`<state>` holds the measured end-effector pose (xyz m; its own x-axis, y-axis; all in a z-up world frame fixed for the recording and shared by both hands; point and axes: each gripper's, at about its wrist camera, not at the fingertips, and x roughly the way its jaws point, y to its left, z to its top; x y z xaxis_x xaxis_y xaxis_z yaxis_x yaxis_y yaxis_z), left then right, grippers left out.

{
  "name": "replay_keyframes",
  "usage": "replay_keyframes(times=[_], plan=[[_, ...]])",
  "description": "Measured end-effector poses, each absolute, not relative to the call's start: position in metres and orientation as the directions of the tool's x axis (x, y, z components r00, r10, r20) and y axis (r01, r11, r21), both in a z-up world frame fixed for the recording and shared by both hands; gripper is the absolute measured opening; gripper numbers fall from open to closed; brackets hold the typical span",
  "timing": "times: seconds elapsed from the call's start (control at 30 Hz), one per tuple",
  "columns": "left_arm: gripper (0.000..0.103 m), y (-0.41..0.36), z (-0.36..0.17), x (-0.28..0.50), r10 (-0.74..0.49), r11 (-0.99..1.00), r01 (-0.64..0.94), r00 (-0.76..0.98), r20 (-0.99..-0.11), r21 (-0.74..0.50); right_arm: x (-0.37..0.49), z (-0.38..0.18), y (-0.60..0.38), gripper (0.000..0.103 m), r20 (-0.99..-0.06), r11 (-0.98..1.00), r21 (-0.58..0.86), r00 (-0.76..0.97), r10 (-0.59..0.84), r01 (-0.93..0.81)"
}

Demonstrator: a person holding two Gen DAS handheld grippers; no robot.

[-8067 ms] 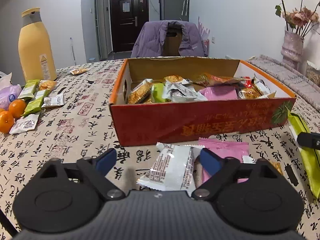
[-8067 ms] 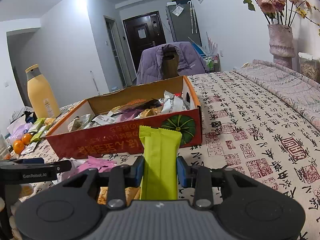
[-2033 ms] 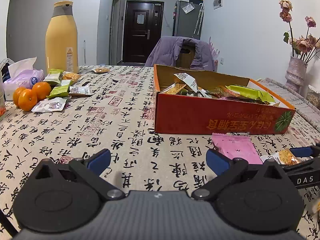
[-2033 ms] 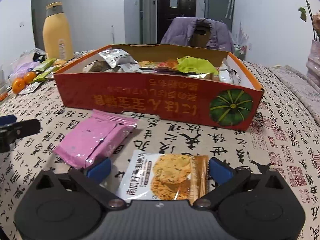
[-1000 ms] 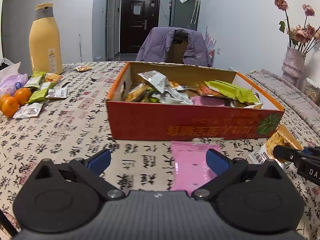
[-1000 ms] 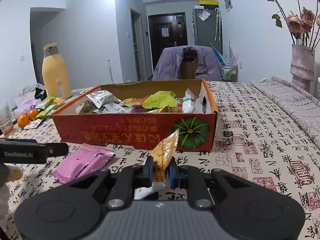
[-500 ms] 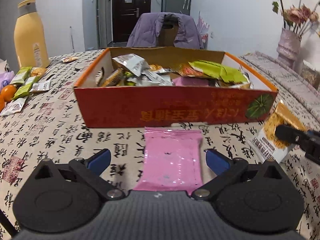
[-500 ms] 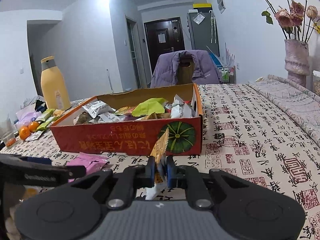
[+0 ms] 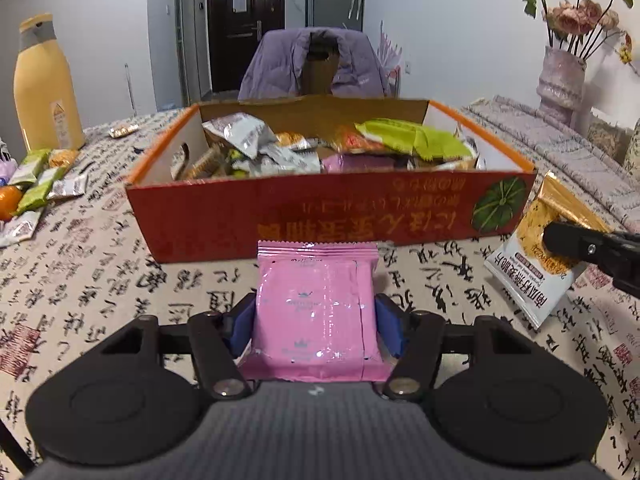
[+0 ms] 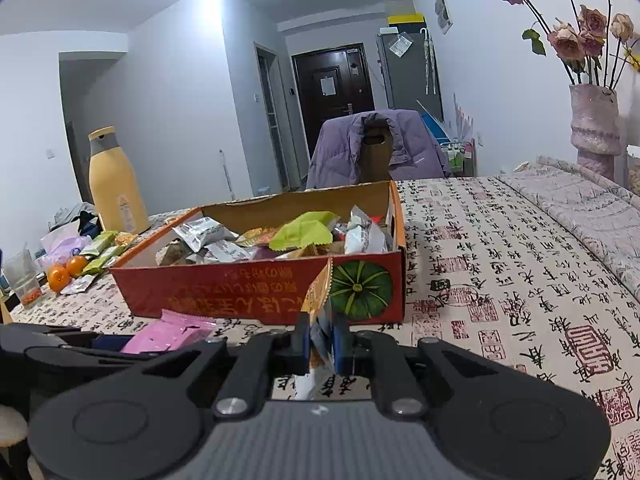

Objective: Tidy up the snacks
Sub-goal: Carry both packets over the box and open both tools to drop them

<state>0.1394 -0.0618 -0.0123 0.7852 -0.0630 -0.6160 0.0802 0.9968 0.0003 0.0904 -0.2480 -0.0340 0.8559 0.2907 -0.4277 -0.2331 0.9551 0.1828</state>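
A pink snack packet (image 9: 316,292) lies flat on the patterned tablecloth just in front of the red cardboard box (image 9: 320,220). My left gripper (image 9: 316,322) is closing on it, and both blue pads touch the packet's long edges. The box holds several mixed snack packets. My right gripper (image 10: 322,340) is shut on an orange and white biscuit packet (image 10: 318,292), held up edge-on near the box's front right corner. In the left wrist view that biscuit packet (image 9: 536,240) hangs to the right of the box, off the table.
A yellow bottle (image 9: 44,88), oranges (image 10: 66,272) and several loose snack packets (image 9: 44,184) sit at the table's left. A glass (image 10: 22,276) stands at the left edge. A vase of dried flowers (image 10: 594,128) is far right, and a chair with a purple jacket (image 9: 316,64) stands behind the box.
The left gripper's jaws have come in from wide open onto the pink packet's sides. The right gripper still holds the biscuit packet, lifted slightly higher before the box.
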Motion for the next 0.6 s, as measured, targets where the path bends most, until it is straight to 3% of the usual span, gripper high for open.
replay_keyframes(times=[0.6], plan=[[0.063,-0.039,0.068,0.152,-0.061,0.998,0.062,0.898,-0.435,-0.014,0.113,0.027,-0.217,0.010,-0.326,0.943,0.153,0.885,0.332,-0.297]])
